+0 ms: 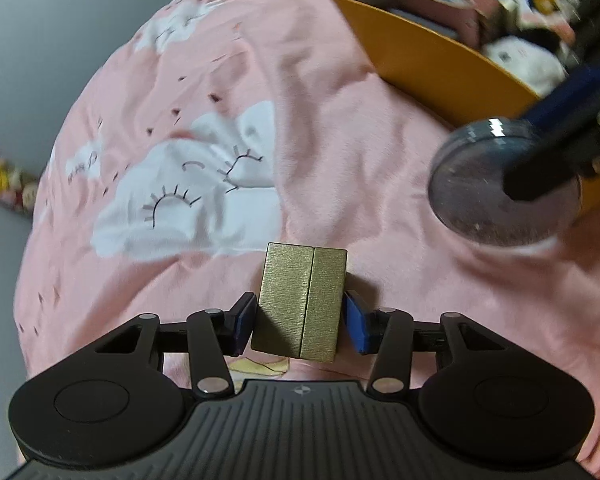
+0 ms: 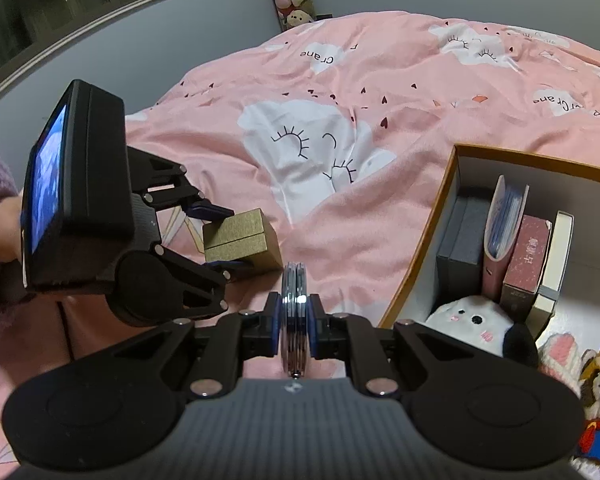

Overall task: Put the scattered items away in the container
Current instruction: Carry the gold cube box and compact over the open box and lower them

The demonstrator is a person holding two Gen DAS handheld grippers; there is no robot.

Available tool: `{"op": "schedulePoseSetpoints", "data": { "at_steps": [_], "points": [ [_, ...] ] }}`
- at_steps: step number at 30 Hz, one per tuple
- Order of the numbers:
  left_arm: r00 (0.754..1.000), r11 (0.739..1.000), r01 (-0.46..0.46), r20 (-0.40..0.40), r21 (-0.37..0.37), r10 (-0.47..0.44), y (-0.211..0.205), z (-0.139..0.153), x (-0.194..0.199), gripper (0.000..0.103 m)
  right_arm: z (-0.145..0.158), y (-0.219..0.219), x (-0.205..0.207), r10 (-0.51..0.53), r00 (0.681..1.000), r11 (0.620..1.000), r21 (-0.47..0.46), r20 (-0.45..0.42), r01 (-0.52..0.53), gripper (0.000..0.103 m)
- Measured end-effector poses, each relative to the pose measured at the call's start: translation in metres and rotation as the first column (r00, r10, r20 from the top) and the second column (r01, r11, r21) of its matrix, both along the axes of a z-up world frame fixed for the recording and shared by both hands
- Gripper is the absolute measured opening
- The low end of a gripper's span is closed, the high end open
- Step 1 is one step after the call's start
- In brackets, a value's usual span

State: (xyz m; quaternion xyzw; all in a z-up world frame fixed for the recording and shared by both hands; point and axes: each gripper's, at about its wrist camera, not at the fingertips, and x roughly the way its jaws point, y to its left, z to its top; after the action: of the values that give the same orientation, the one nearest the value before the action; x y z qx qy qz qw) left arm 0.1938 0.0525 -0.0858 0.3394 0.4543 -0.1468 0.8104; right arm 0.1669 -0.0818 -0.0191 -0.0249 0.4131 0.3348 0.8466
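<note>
1. Left gripper (image 1: 300, 322): jaws closed on the gold box (image 1: 300, 300), held over the pink bedspread (image 1: 340, 140).
2. Right gripper (image 2: 295, 320): jaws clamped on a round silver tin (image 2: 295, 308), held edge-on, just beside the gold box.
3. Orange-walled container (image 2: 414, 272) on the bedspread's right side: books (image 2: 526, 264) upright, a white plush (image 2: 472, 322) in its near corner.

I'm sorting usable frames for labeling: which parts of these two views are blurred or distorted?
Left wrist view: the gold box in the left tongs is sharp, while the round disc and the orange container smear with motion blur. Right wrist view: mostly crisp, though fisheye bends the window frame and the bed edge.
</note>
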Motion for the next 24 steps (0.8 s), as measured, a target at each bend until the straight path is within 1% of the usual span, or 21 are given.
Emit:
{"op": "schedulePoseSetpoints", "data": {
  "at_steps": [3,5,8,11,16,20,22,24],
  "points": [
    [0.997,0.993,-0.078,0.001,-0.088,0.079,0.008,0.014,0.000,0.054,0.004,-0.004,-0.002,-0.006,1.000,1.000,0.018,0.001,0.006,0.015],
    [0.992,0.979,-0.129,-0.007,-0.157,0.129,0.012,0.028,-0.001,0.053,0.008,-0.009,-0.003,-0.015,1.000,0.999,0.036,0.000,0.015,0.015],
    [0.981,0.944,-0.195,-0.030,-0.266,0.194,0.017,0.052,-0.003,0.053,0.018,-0.020,-0.004,-0.033,0.999,0.997,0.070,-0.001,0.033,0.015],
    [0.974,0.904,-0.222,-0.038,-0.367,0.224,0.017,0.079,-0.006,0.053,0.031,-0.034,-0.005,-0.063,0.998,0.992,0.108,0.006,0.062,0.015],
    [0.977,0.831,-0.202,-0.043,-0.519,0.211,0.003,0.122,-0.010,0.053,0.055,-0.070,-0.006,-0.151,0.988,0.976,0.164,0.038,0.142,0.015],
    [0.982,0.777,-0.180,-0.059,-0.603,0.181,-0.019,0.140,-0.006,0.053,0.074,-0.104,-0.007,-0.248,0.965,0.955,0.186,0.085,0.230,0.015],
    [0.984,0.757,-0.168,-0.065,-0.631,0.163,-0.033,0.144,0.000,0.053,0.081,-0.119,-0.007,-0.293,0.950,0.944,0.189,0.107,0.270,0.015],
    [0.987,0.748,-0.155,-0.065,-0.646,0.149,-0.048,0.145,0.007,0.053,0.086,-0.135,-0.006,-0.336,0.934,0.931,0.195,0.121,0.310,0.015]
  ]
}}
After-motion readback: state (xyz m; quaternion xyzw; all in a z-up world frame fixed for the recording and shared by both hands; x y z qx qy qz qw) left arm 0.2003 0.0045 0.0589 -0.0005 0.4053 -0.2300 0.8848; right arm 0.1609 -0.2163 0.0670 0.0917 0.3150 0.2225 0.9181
